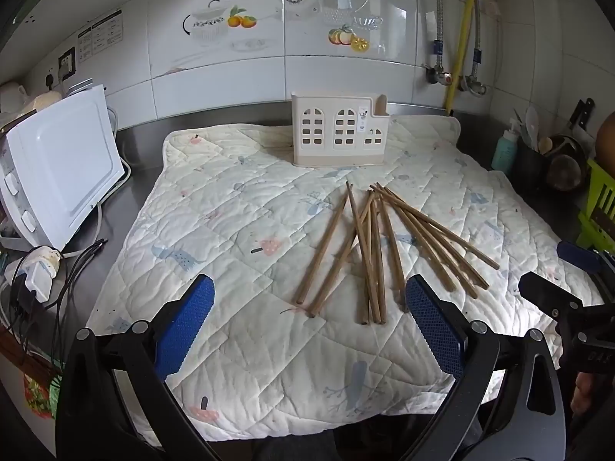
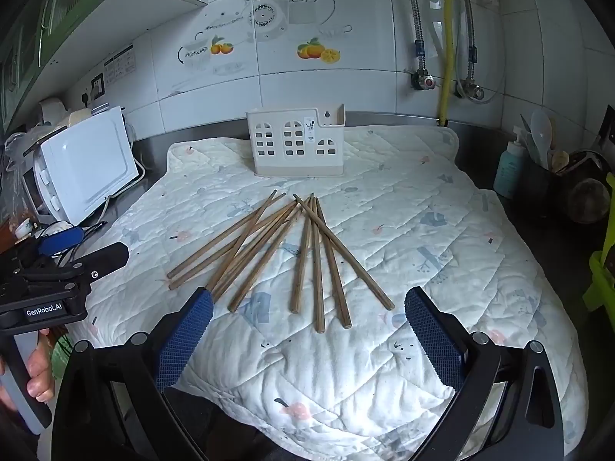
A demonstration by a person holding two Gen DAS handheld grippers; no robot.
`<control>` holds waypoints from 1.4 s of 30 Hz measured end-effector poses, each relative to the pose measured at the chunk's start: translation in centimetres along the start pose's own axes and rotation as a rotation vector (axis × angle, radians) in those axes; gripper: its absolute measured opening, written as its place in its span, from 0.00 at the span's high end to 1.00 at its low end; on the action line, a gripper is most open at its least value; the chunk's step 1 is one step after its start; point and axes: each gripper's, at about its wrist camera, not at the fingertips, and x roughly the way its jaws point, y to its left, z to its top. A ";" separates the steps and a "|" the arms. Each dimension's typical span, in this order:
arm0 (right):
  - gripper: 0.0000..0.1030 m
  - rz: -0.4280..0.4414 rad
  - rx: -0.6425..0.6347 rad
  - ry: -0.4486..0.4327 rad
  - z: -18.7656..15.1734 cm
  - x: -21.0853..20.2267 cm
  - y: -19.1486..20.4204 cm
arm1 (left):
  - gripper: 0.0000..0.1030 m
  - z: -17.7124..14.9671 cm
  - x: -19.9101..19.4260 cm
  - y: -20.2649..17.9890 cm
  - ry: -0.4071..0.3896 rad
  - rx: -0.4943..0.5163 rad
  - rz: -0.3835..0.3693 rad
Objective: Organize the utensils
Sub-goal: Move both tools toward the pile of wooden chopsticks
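Note:
Several brown wooden chopsticks (image 1: 374, 246) lie fanned out on a white quilted mat (image 1: 230, 230); they also show in the right wrist view (image 2: 284, 253). A beige utensil holder (image 1: 339, 132) with window cut-outs stands upright at the mat's far edge, also in the right wrist view (image 2: 296, 142). My left gripper (image 1: 309, 303) is open and empty, just short of the chopsticks' near ends. My right gripper (image 2: 307, 315) is open and empty, its jaws to either side of the near ends of the chopsticks.
A white appliance (image 1: 61, 165) and tangled cables (image 1: 34, 276) sit on the steel counter at left. A teal bottle (image 1: 504, 150), a dark utensil pot (image 1: 538, 161) and a green rack (image 1: 599, 207) stand at right. The tiled wall with pipes (image 1: 457, 38) is behind.

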 end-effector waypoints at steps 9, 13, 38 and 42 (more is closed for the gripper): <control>0.06 -0.001 -0.005 0.004 -0.1 0.3 -0.1 | 0.05 -0.1 0.1 -0.3 0.001 0.003 0.001; 0.06 -0.001 -0.007 0.006 0.1 0.3 0.3 | 0.05 -0.1 0.2 -0.3 0.004 0.001 0.003; 0.06 0.019 0.003 0.028 -0.2 1.4 -0.5 | 0.05 -0.1 1.2 0.0 0.019 -0.015 0.006; 0.06 0.031 0.009 0.064 -0.1 1.8 -1.0 | 0.05 -0.2 1.9 0.5 0.033 -0.025 0.000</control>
